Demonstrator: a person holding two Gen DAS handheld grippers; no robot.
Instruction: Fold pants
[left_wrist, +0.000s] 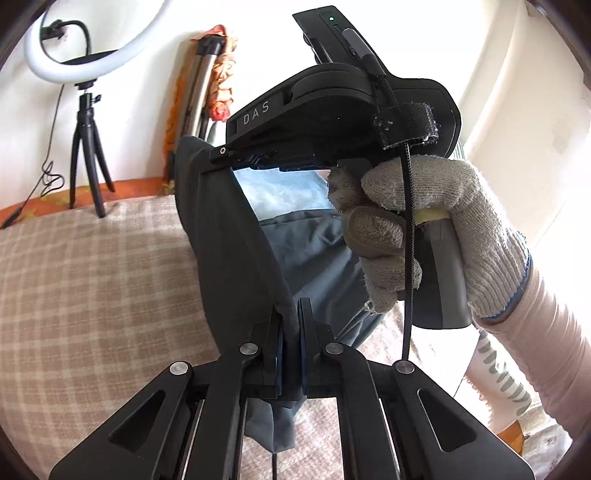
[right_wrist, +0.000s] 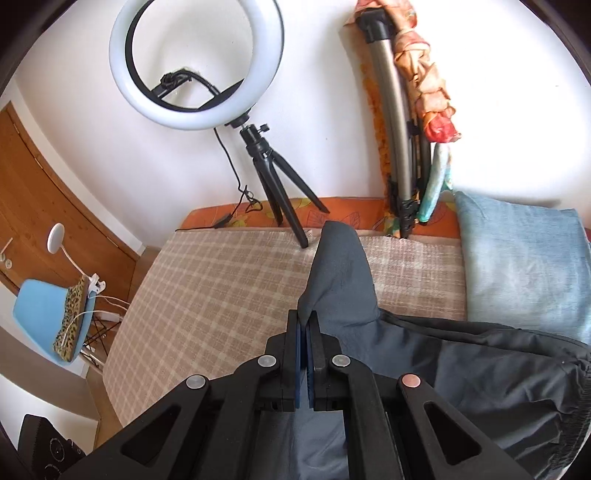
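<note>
Grey pants (left_wrist: 229, 236) clamped; only left wrist shows gloved hand (left_wrist: 436, 229).

Bed covered by a beige checked blanket (right_wrist: 221, 288); ring-light tripod (right_wrist: 284, 184) stood at 12 o'clock, folded light-blue cloth (right_wrist: 524, 266) laid at 3 o'clock.
</note>
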